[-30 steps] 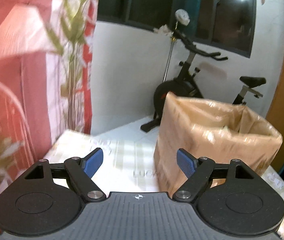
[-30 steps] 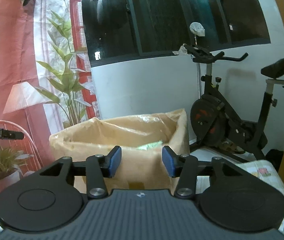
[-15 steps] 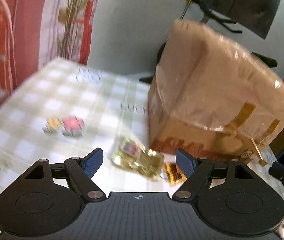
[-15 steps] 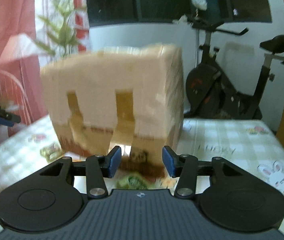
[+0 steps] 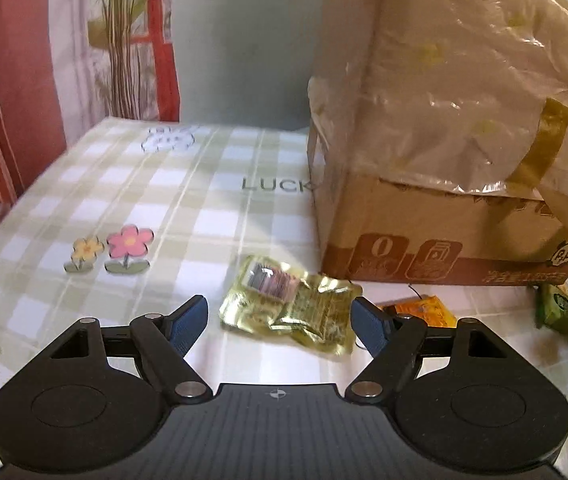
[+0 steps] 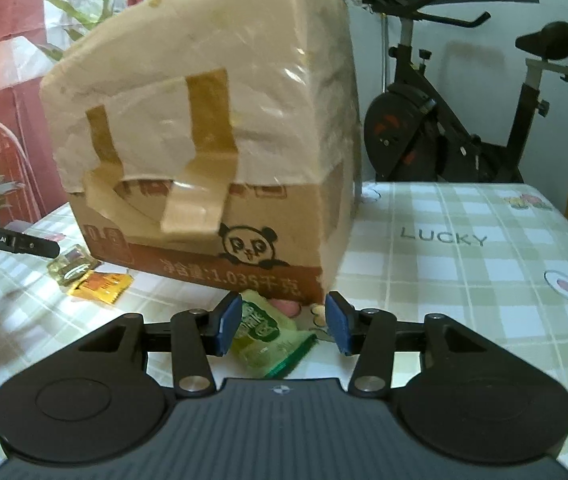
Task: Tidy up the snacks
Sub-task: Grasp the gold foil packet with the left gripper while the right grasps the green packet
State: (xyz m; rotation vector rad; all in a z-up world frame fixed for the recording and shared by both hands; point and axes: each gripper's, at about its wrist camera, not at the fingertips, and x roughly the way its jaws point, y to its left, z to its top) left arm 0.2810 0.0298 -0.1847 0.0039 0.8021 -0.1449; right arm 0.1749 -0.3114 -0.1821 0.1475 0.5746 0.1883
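Left gripper (image 5: 280, 320) wide around crinkled yellow foil packet (image 5: 290, 310); right gripper (image 6: 282, 324) half-open beside flat green wrapper (image 6: 272, 340); best centred, pads low, before closing

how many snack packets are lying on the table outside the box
3 clearly: a gold packet between the left gripper's open fingers, an orange packet beside it, a green packet at the right gripper. More may be hidden behind the box.

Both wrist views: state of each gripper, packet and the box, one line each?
left gripper: open, fingers either side of the yellow packet, not pressing it
right gripper: open, green packet between the fingers
yellow packet: flat on table
green packet: flat on table
orange packet: flat on table
cardboard box: upright, plastic liner draped over the sides
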